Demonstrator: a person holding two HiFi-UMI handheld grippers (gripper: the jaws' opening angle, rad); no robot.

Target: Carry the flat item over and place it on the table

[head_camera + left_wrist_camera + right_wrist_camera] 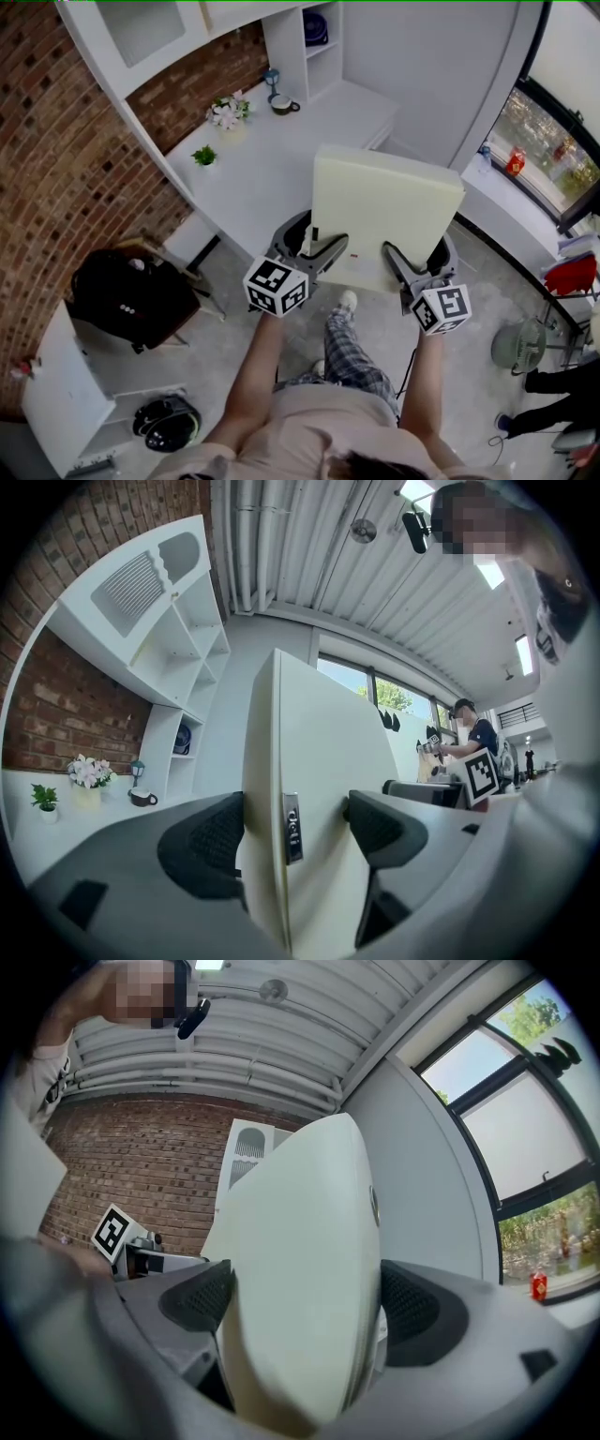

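A pale cream flat cushion (382,211) with a zipper along its edge is held up in the air, tilted, over the near corner of the white table (262,164). My left gripper (314,248) is shut on its near left edge, and my right gripper (412,262) is shut on its near right edge. In the left gripper view the cushion (319,799) stands between both black pads (202,846), with the zipper pull (292,827) showing. The right gripper view has the cushion (300,1279) filling the gap between that gripper's pads (417,1307).
On the table's far side stand a flower pot (228,112), a small green plant (204,157) and a cup (283,104). A brick wall (56,150) is at left, a black chair (127,295) below it. Another person (473,738) stands by the windows.
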